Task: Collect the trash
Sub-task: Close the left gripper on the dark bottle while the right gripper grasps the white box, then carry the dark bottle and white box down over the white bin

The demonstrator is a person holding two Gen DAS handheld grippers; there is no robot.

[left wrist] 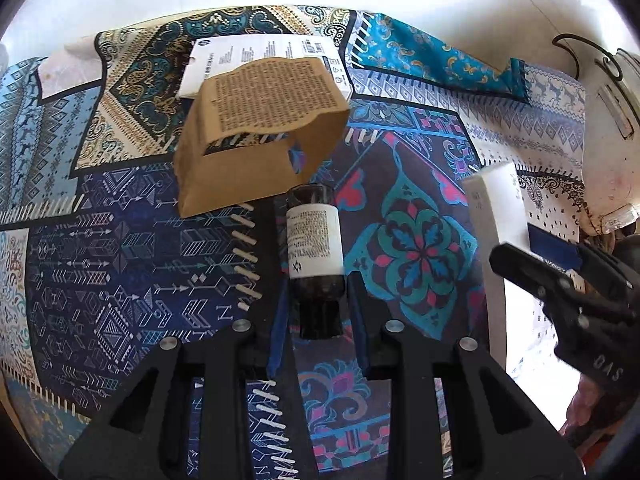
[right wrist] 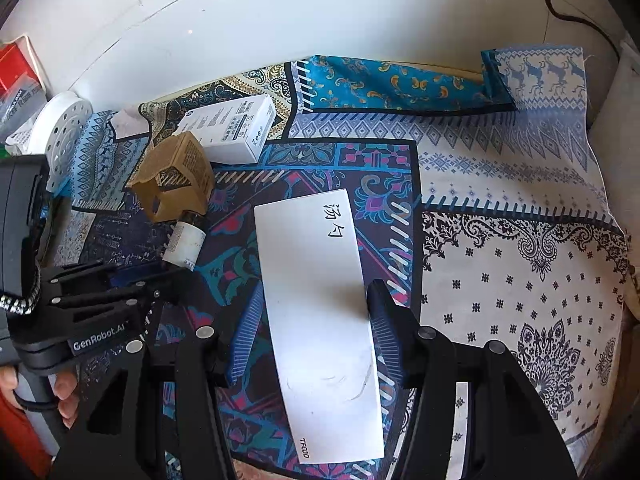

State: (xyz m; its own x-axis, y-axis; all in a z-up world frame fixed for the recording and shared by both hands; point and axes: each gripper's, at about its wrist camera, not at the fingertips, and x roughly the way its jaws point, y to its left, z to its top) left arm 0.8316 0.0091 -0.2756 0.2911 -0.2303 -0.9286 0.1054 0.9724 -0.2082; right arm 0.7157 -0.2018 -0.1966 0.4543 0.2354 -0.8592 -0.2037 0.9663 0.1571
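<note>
The left gripper [left wrist: 318,292] is closing narrow around the neck end of a small dark bottle [left wrist: 316,248], its blue pads sitting either side of the cap, seemingly because the slim neck gives a surer hold than the round labelled body; whether the pads are already pressing on it is hard to tell. The bottle is lying on its side on the patterned cloth [left wrist: 120,264], its far end tucked just under a crumpled brown paper sleeve [left wrist: 256,132], so that end is partly hidden. Beyond the bottle, behind the sleeve, a white printed box [left wrist: 264,52] is lying flat, half covered. To the bottle's right, the right gripper [right wrist: 316,328] is holding a long white box [right wrist: 320,312] at a middling width, clamped across its narrow sides, probably to carry it off as trash. Its near end is running down between the gripper's arms. No bin is showing in either view.
</note>
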